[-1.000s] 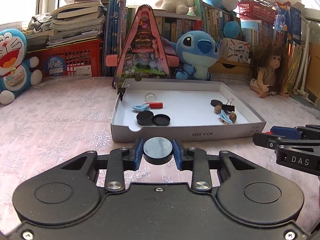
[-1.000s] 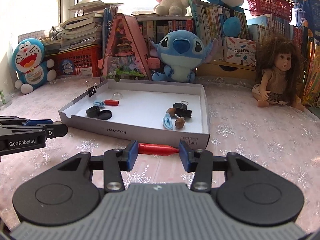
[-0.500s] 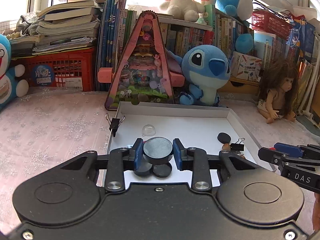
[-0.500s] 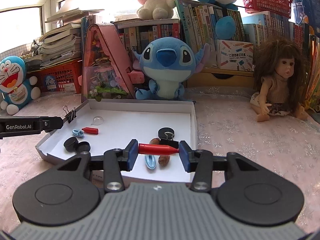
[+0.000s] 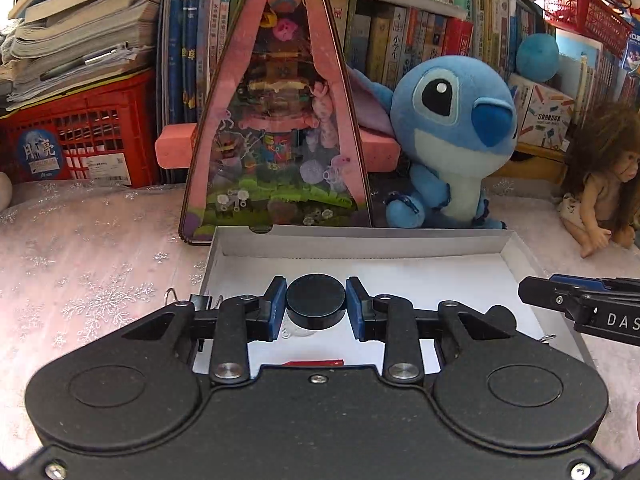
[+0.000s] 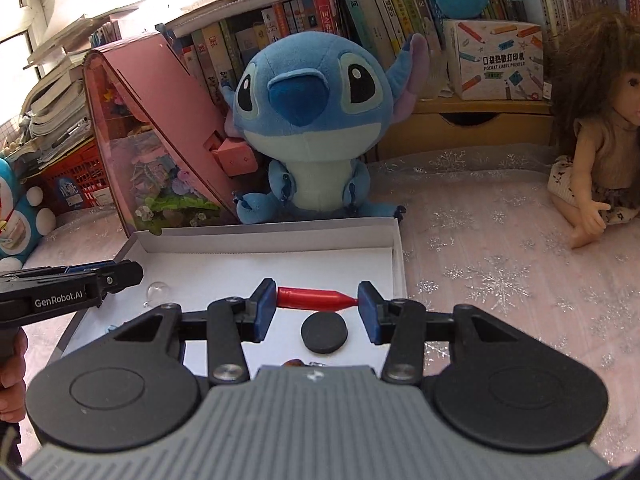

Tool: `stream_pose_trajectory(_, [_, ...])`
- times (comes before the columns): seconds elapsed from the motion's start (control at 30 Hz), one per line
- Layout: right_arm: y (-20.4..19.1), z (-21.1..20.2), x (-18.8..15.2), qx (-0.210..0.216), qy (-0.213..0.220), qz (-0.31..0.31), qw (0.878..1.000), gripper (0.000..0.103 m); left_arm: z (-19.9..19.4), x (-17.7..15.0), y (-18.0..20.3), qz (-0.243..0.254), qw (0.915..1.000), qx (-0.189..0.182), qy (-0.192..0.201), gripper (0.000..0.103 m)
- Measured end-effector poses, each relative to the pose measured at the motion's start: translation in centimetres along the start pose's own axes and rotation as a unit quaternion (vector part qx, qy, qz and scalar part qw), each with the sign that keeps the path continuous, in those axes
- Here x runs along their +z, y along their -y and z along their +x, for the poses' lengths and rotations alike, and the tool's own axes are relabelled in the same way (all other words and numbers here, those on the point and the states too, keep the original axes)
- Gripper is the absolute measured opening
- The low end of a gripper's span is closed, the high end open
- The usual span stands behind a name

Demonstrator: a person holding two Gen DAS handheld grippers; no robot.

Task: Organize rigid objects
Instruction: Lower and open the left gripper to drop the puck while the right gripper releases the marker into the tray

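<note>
A shallow white cardboard tray (image 5: 360, 242) (image 6: 276, 242) lies on the pink snowflake cloth. My left gripper (image 5: 316, 304) is shut on a round black cap (image 5: 316, 298) and hovers over the tray's left half. My right gripper (image 6: 317, 304) is shut on a red pointed cap (image 6: 316, 298), held end to end over the tray's right half. On the tray floor lie a black disc (image 6: 324, 334), a clear dome (image 6: 158, 292) and another red piece (image 5: 314, 363). A binder clip (image 5: 200, 302) grips the tray's left wall.
Behind the tray stand a pink triangular toy house (image 5: 276, 120) and a blue plush (image 6: 316, 120). A doll (image 6: 592, 140) sits to the right, with books and a red crate (image 5: 80, 140) along the back. A person's hand (image 6: 12, 376) shows at the left edge of the right wrist view.
Both grippers have travelled forward from in front of the tray to above its floor, each keeping its object. The toy house and plush now loom closer.
</note>
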State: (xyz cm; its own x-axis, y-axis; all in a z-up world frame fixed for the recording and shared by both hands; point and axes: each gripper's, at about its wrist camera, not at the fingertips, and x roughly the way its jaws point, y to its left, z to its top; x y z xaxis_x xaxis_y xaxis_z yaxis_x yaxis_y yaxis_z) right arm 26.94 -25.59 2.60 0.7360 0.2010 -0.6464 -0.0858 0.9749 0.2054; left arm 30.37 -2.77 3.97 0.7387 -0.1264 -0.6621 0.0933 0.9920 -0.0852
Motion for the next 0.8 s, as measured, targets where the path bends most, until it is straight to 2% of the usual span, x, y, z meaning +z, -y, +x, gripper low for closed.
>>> stream_pose_trajectory(0.3, [-0.2,3.7,-0.2,-0.018,-0.008,-0.018,1.0,0.05,4.1,-0.6,0.3,0.008,0.9999,0.005,-0.013,0.03])
stream_pose_trajectory(0.47, [-0.8,4.4,-0.6,-0.033,0.001,-0.042,0.999,0.051,4.5,-0.9,0.6,0.021,0.9997,0.014,-0.007,0.03])
stream_pose_trajectory(0.8, [-1.1,5.3,-0.5,-0.041,-0.026,-0.054,0.997,0.051,5.0,-0.7,0.5,0.008,0.9995,0.004,-0.029,0.03])
